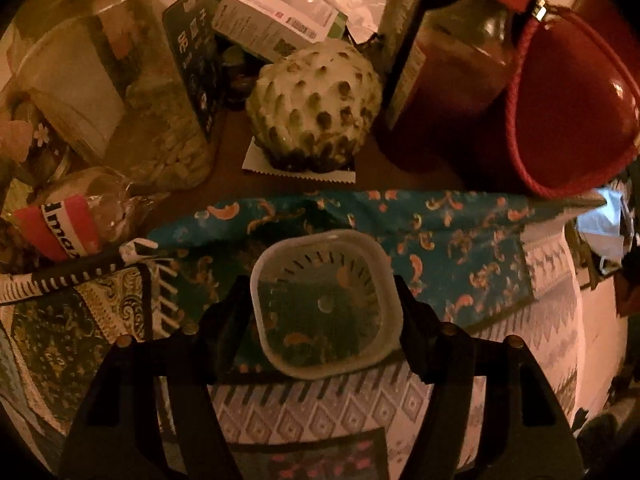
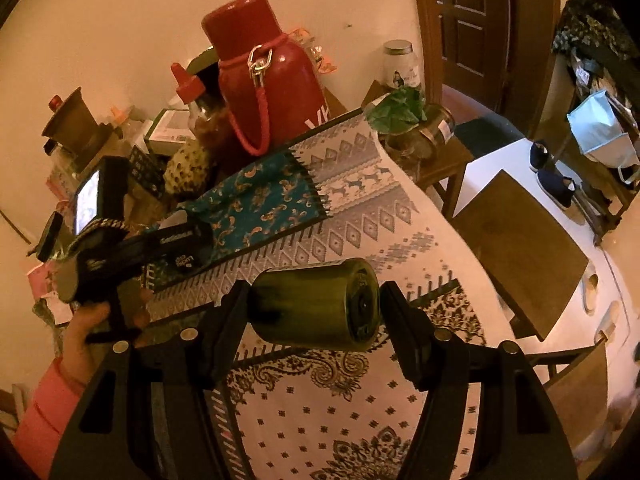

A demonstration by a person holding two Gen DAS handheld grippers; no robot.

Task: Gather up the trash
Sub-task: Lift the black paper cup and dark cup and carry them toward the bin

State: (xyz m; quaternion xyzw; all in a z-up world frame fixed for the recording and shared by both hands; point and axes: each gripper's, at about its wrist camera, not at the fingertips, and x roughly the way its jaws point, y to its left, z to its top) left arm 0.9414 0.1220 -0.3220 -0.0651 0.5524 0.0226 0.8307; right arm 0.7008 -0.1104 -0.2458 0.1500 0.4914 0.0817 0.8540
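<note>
Two tools, each clamped on trash.
Left tool (image 1: 326,306) gripping clear plastic tub (image 1: 326,304); right tool (image 2: 316,306) gripping green cup (image 2: 316,304) sideways, both above patterned cloth (image 2: 360,208).

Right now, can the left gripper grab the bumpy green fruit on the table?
Probably not yet. The left gripper is already shut on a clear plastic container, so its fingers are full. Otherwise the way to the bumpy fruit looks free, straight ahead.
</note>
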